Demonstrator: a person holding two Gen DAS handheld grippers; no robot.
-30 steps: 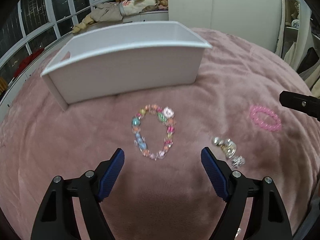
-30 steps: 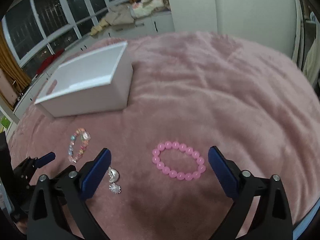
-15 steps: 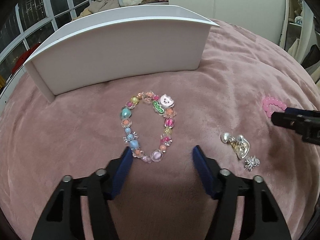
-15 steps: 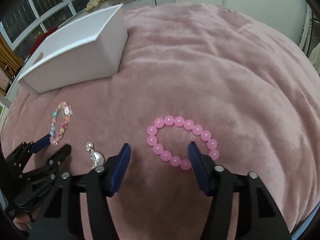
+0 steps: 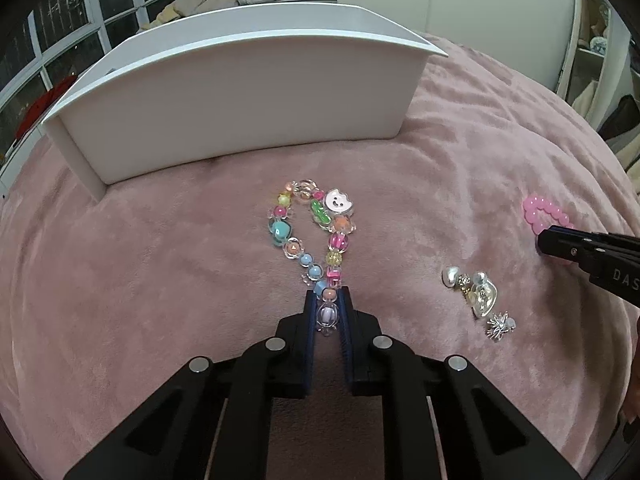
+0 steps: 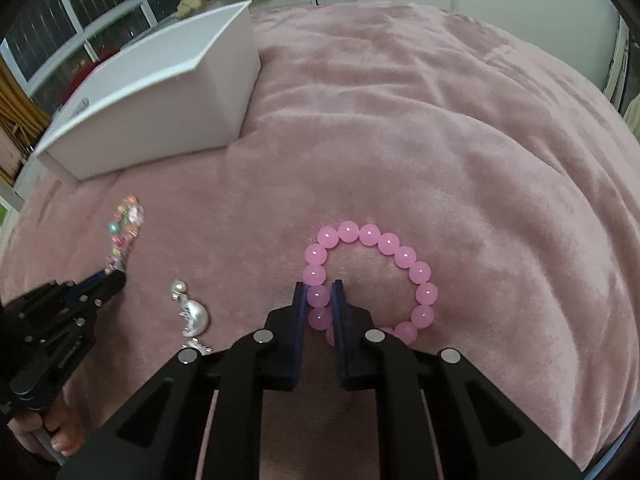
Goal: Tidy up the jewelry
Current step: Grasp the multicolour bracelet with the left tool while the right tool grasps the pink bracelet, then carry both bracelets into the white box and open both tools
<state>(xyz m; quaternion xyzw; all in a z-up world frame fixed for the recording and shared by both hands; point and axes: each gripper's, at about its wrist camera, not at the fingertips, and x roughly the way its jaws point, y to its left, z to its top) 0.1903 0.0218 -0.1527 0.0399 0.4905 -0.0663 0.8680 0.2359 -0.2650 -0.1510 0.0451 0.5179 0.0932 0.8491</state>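
Note:
A multicoloured bead bracelet (image 5: 316, 232) lies on the pink blanket in front of a white box (image 5: 240, 96). My left gripper (image 5: 327, 308) is shut on the bracelet's near beads. A pink bead bracelet (image 6: 372, 276) lies on the blanket in the right wrist view. My right gripper (image 6: 319, 300) is shut on its left side. Both bracelets rest on the blanket. The pink bracelet (image 5: 544, 212) also shows at the far right of the left wrist view, partly hidden by the right gripper. The colourful bracelet (image 6: 124, 232) shows small in the right wrist view.
A cluster of silver and pearl charms (image 5: 478, 296) lies between the two bracelets; it also shows in the right wrist view (image 6: 192, 312). The white box (image 6: 160, 92) stands open-topped at the back left. Windows and piled clothes are behind it.
Both grippers moved forward and down, then closed. The left one shut on the colourful bracelet, the right one on the pink bracelet. The colourful bracelet's loop got squeezed narrower.

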